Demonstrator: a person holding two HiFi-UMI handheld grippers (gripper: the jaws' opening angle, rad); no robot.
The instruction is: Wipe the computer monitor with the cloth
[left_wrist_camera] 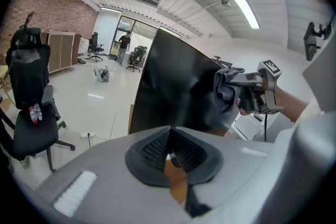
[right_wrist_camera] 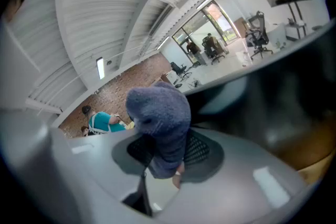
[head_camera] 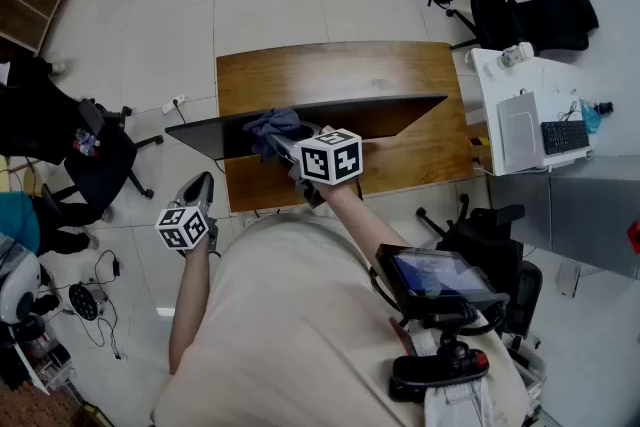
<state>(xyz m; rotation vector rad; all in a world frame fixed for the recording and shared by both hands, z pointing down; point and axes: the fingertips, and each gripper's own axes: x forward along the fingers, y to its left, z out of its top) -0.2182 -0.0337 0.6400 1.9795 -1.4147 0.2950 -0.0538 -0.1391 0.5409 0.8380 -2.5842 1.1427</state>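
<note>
**Cloth meets screen while your other claw hangs idle**

Your right gripper is clenched on the blue-grey cloth. Its own view shows the fabric pinched between the two jaws and bunched up above them in a rounded wad. In the head view that wad sits at about 10 o'clock from the gripper's marker cube and is pressed against the near face of the dark computer monitor, toward its left half. The monitor stands upright on the wooden desk, and from above you see it mostly as a long black edge running from 9 o'clock to 3 o'clock across the desk.

Your left gripper hangs off the desk's near left corner, at roughly 8 o'clock from the right one and well apart from the screen. Its view shows the jaws drawn together with nothing between them. Beyond them stands the black screen, with the right gripper and its cloth against the screen at 2 o'clock.

A black office chair stands on the pale floor at 9 o'clock from the desk. A white side table carrying a keyboard stands just beside the desk at 3 o'clock.
</note>
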